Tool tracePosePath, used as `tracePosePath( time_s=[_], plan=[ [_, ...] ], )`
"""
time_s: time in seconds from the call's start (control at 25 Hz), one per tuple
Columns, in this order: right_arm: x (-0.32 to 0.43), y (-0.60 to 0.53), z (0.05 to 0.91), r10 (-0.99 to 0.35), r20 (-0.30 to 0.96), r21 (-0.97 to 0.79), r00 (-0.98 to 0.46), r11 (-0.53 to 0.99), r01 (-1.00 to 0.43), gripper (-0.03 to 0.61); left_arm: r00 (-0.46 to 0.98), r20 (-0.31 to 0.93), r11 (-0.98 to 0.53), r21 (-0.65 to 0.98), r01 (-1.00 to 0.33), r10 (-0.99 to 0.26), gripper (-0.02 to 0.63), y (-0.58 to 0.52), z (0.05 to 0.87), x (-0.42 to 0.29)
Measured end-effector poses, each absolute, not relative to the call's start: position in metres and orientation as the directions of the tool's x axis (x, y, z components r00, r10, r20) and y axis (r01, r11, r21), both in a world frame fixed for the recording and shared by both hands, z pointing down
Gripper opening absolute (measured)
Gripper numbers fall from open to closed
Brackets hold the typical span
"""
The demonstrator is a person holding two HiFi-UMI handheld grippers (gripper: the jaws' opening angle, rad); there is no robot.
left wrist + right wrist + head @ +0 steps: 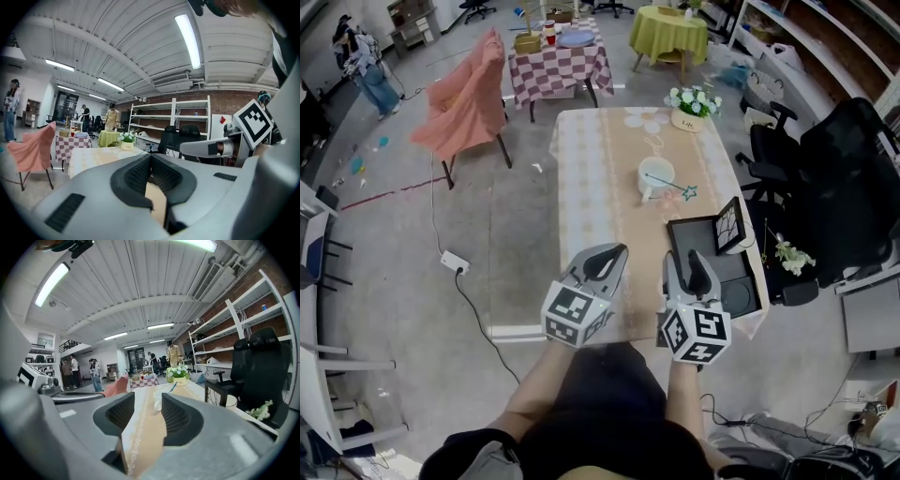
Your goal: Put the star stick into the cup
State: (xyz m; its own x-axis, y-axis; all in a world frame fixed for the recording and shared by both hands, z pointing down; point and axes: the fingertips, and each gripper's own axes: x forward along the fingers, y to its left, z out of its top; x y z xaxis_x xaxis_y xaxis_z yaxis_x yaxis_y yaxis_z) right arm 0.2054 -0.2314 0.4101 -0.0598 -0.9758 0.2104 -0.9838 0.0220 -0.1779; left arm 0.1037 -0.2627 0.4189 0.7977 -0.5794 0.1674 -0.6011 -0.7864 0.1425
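Note:
The white cup (656,176) stands on the beige table runner (623,244) in the middle of the table. The thin blue star stick (673,186) rests in the cup, its star end leaning out over the rim to the right. In the right gripper view the cup (157,398) and stick (173,386) show far ahead between the jaws. My left gripper (617,253) hovers over the table's near end, shut, with its tips touching and nothing in them. My right gripper (687,264) is beside it, open and empty. The left gripper (150,159) points along the table.
A black tablet (712,258) with a square marker card (729,225) lies at the table's near right. A flower pot (694,108) stands at the far end. Black office chairs (834,178) crowd the right side; a pink draped chair (469,98) and checkered table (558,66) stand beyond.

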Motion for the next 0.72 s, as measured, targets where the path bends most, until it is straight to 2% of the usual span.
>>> tracePosePath(
  time_s=[0.16, 0.32, 0.72],
  plan=[
    [0.201, -0.212, 0.407, -0.979, 0.201, -0.162, -0.034, 0.001, -0.987, 0.115, 0.816, 0.147, -0.805, 0.142, -0.577, -0.559, 0.009, -0.248, 0.413, 0.102],
    [0.194, -0.194, 0.405, -0.980, 0.194, -0.153, -0.035, 0.005, -0.988, 0.013, 0.835, 0.140, -0.824, 0.140, -0.549, -0.533, 0.009, -0.232, 0.412, 0.103],
    [0.176, -0.169, 0.406, -0.976, 0.208, -0.138, -0.058, 0.030, -0.990, 0.005, 0.856, 0.137, -0.846, 0.134, -0.515, -0.499, 0.009, -0.207, 0.412, 0.098]
  ],
)
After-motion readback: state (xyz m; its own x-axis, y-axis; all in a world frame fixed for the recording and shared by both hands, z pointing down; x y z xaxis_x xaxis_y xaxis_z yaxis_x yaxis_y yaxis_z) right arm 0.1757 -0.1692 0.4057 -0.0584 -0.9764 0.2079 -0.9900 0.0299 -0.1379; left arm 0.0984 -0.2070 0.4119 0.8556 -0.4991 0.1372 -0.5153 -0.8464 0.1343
